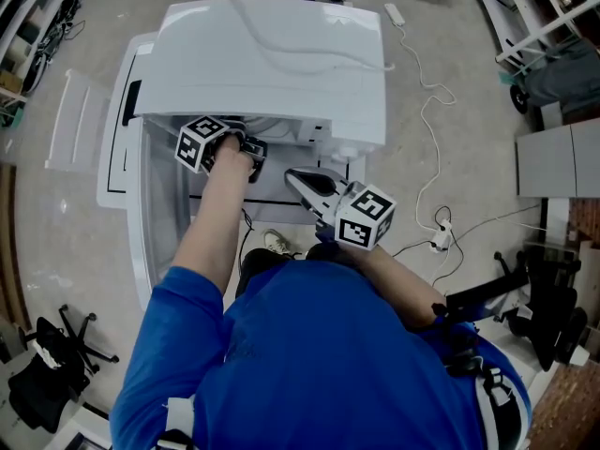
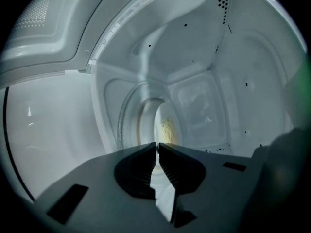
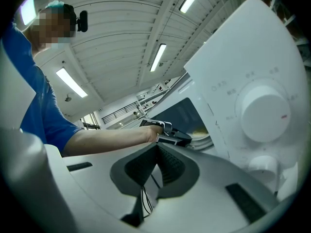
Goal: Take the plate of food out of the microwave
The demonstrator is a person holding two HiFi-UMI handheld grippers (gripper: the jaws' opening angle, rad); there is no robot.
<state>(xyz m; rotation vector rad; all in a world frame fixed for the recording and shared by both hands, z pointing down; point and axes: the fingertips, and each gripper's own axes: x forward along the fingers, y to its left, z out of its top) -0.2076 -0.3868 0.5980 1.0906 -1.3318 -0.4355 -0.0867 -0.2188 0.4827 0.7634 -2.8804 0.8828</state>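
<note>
The white microwave [image 1: 272,59] stands with its door [image 1: 157,218] swung open at the left. My left gripper [image 1: 246,150] reaches into the opening, its fingertips hidden there in the head view. In the left gripper view, which is rolled sideways, the white plate [image 2: 146,123] with yellow food [image 2: 167,130] sits on the glass turntable inside the cavity. The left gripper [image 2: 157,145] has its jaws nearly together, pinching the plate's near rim. My right gripper [image 1: 295,178] hangs shut and empty in front of the microwave; its view shows it as the right gripper [image 3: 156,147] beside the control knob [image 3: 265,113].
The cavity walls [image 2: 243,81] close in around the left gripper. On the floor lie a white cable [image 1: 427,111], a power strip [image 1: 441,242] and a shoe [image 1: 275,242]. A black chair base [image 1: 66,340] stands at the lower left, and shelving [image 1: 544,17] at the upper right.
</note>
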